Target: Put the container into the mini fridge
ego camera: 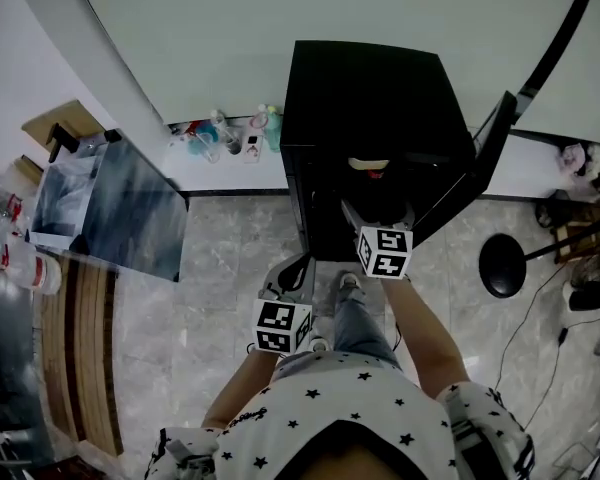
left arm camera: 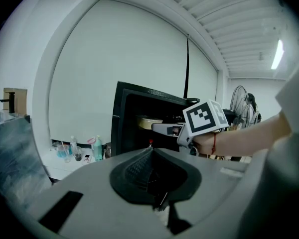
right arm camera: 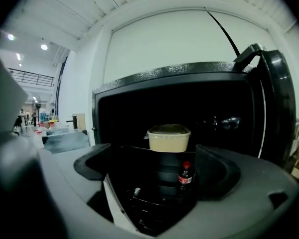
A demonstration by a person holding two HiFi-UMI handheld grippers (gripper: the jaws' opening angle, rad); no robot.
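Sitting inside the mini fridge (right arm camera: pixel 179 76), the container (right arm camera: pixel 168 138) lies at twelve o'clock beyond the right gripper (right arm camera: pixel 154 167), jaws apart; left gripper (left arm camera: pixel 152 176) closed, empty.

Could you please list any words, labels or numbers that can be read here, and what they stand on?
Nothing is readable.
The bottle in the mini fridge: red label, too blurred.
The marker cubes: square patterns, no words.
The bottles by the wall: too small.

The mini fridge (ego camera: pixel 370 98) looks glossy, the container (right arm camera: pixel 168 139) matt plastic, the floor (ego camera: pixel 230 258) polished marble.
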